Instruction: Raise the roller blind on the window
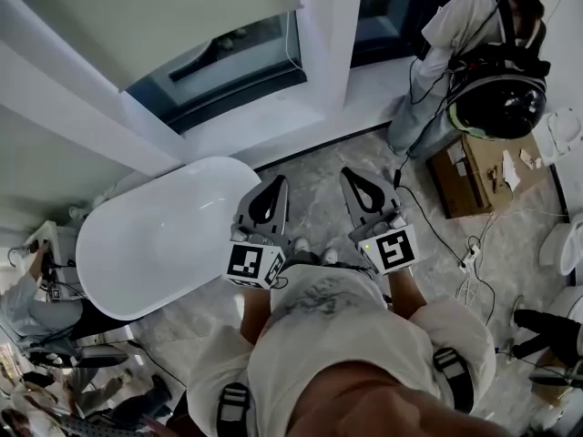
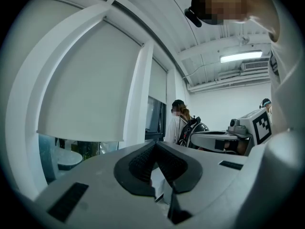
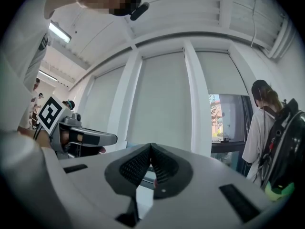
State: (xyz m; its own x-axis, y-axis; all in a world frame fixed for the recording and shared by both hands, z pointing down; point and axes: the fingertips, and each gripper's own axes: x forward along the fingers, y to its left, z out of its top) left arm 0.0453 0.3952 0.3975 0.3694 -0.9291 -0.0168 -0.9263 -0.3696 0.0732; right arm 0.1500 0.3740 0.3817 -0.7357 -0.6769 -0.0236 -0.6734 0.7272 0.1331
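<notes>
Roller blind [image 1: 155,16] hung at the far left, over the window [image 1: 219,66] beyond the white bathtub [image 1: 155,235]. It was lowered most of the way, with a strip of dark glass showing under its bottom edge. A thin pull cord [image 1: 291,44] dropped along the blind's right edge, beside the white window post. Couldn't tell if it was beaded or plain.

Handling, as a judgement: the blind fabric looked light and soft and would likely crease or skew if grabbed directly. The bottom edge looked straight, probably stiffened by a bar. The better hold seemed to be the cord. It's thin and likely slippery, so it would need a firm pinch well down its length and a steady straight pull. A jerk could jam the roller or make the cord slip.

Pose: both grippers were held close in front of the person's chest, side by side and near each other, well short of the window. Both pointed away towards the far wall, tips splayed slightly apart, marker cubes facing up. Left gripper [image 2: 155,146] was clenched, pads meeting, nothing between them. Right gripper [image 3: 151,146] was likewise clenched and empty. Neither touched the blind or the cord, so the raise looked not yet started.

A second person [image 1: 474,25] stood at the far right by another window, with a cardboard box [image 1: 465,176] on the floor nearby.
</notes>
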